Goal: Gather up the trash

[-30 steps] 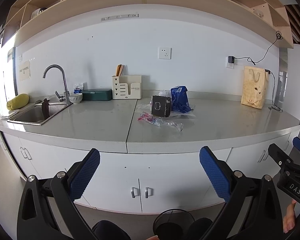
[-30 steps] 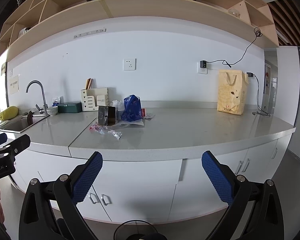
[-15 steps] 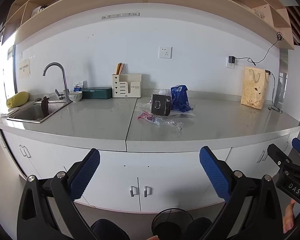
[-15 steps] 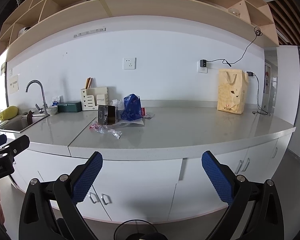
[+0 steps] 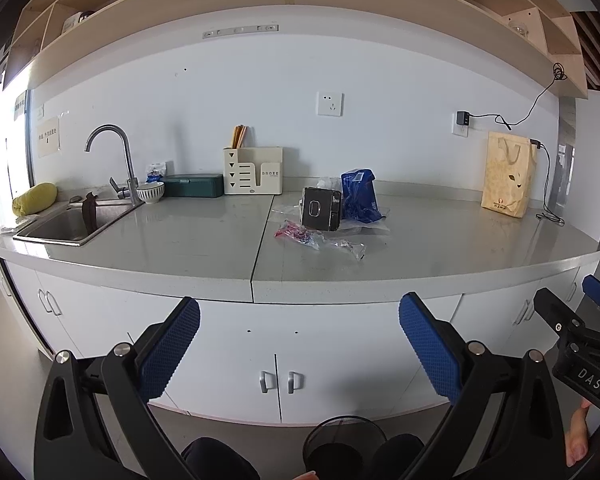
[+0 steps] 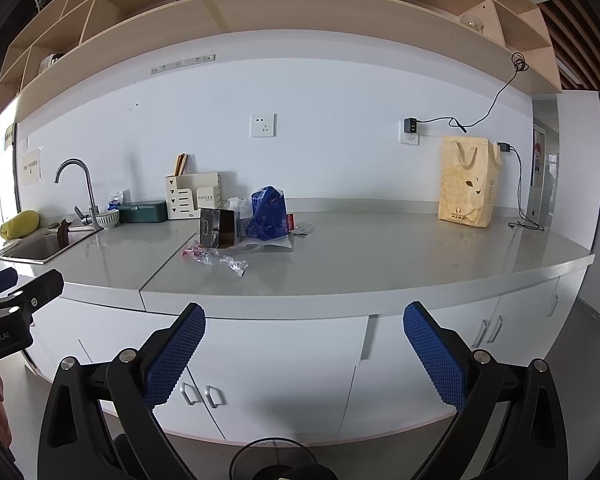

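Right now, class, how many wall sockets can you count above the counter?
2: one socket in the middle of the wall, empty; another to the right with a charger plugged in, near the paper bag.

A crumpled clear wrapper point(image 5: 320, 239) lies on the counter before a dark box point(image 5: 321, 214) and blue bag point(image 5: 359, 196).

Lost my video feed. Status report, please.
Left gripper and right gripper open, empty, short of the counter. Crumpled wrappers and blue bag untouched. Mesh bin below. Path clear.
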Demonstrator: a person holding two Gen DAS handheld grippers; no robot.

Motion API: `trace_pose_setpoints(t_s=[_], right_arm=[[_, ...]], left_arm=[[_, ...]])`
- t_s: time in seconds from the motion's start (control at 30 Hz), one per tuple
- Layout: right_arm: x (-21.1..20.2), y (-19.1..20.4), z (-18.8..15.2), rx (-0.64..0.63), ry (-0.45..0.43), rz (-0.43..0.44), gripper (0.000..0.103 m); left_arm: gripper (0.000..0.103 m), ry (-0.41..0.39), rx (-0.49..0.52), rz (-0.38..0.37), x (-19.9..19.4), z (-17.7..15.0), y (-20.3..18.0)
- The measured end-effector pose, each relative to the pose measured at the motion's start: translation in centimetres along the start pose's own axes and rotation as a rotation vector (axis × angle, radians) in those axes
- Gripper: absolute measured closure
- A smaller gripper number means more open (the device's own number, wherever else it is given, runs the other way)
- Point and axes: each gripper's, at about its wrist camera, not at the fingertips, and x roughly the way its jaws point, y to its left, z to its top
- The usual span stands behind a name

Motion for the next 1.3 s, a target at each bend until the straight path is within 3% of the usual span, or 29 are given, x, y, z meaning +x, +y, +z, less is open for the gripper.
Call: trace_pose_setpoints(t_s=[0.77,0.9,1.3], right_arm=[[0.9,0.0,-0.1,0.003,0.022,0.027,0.003],[1.5,0.1,0.1,0.003,0.014,0.039,0.003],[12.8,2.1,1.4,-0.073,0.131,0.089,0.003]], left_arm=[[0.004,0.02,0.004,-0.036,1.6,0.2,0.1],[0.004,-0.004,0.034,-0.008,2.6,0.8,0.0],[0.004,0.099,-0.013,-0.031,13.0,2.8,2.1]])
